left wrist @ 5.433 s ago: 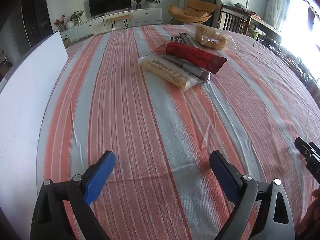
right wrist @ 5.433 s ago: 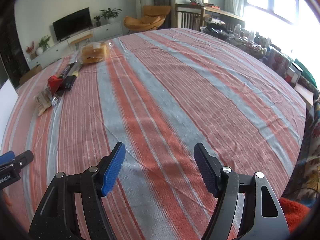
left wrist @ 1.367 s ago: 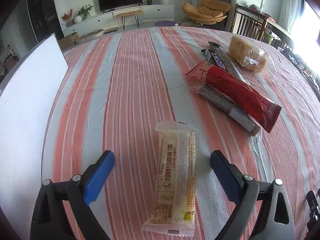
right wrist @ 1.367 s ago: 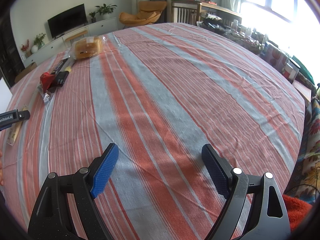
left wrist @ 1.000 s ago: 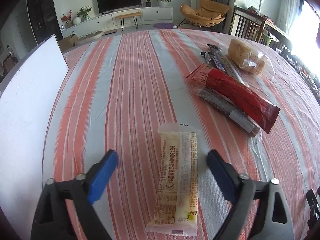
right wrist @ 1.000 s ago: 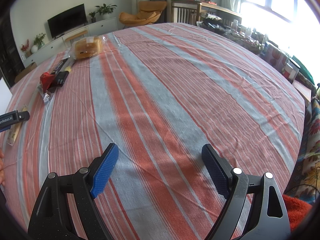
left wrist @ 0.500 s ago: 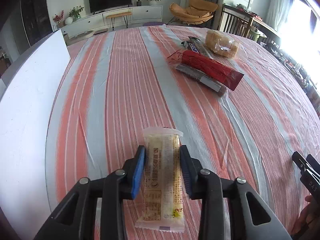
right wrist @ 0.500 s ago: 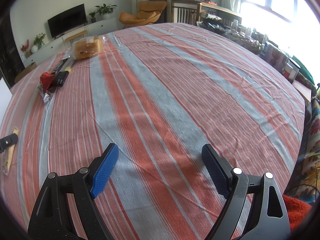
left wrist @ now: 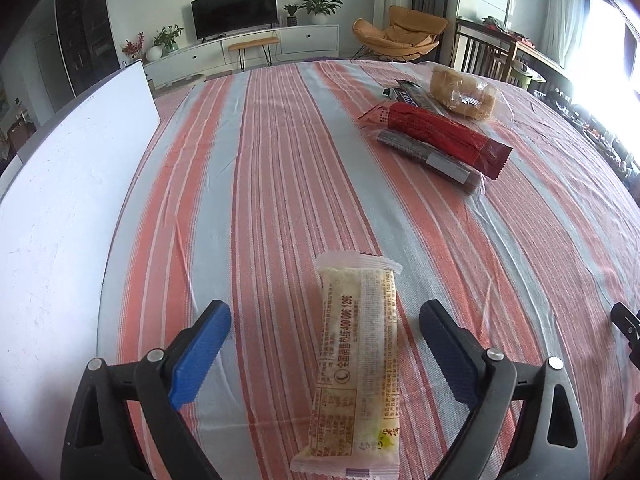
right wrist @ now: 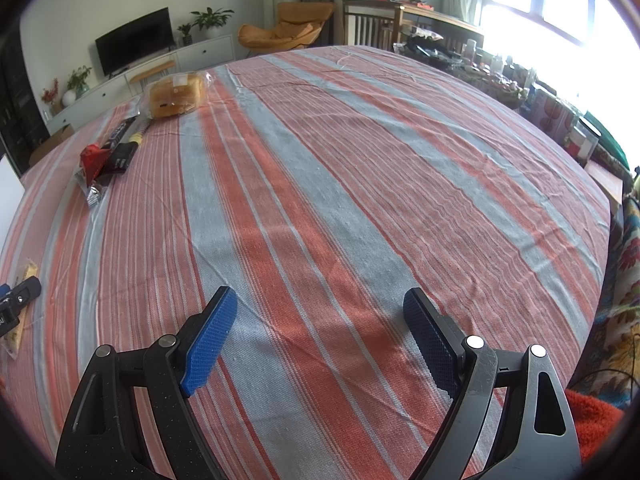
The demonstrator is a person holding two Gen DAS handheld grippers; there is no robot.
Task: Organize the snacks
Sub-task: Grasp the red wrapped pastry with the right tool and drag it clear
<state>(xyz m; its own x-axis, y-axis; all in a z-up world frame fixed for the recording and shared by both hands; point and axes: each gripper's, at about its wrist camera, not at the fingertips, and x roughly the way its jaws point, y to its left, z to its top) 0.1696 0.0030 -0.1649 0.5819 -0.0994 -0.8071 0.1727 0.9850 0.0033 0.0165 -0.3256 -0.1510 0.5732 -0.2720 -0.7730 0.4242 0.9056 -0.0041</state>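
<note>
On the striped tablecloth (left wrist: 280, 160), pale snack packet (left wrist: 356, 360) lying between released left gripper (left wrist: 324, 344), right gripper (right wrist: 316, 336) spread, empty

Black gripper (left wrist: 325, 340) frames; blue ribbed pads (left wrist: 200, 354); silver screws.

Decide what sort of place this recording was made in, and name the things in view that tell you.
Most likely a home living and dining room: a television on a low white cabinet, an orange lounge chair, and a table under a striped tablecloth.
</note>
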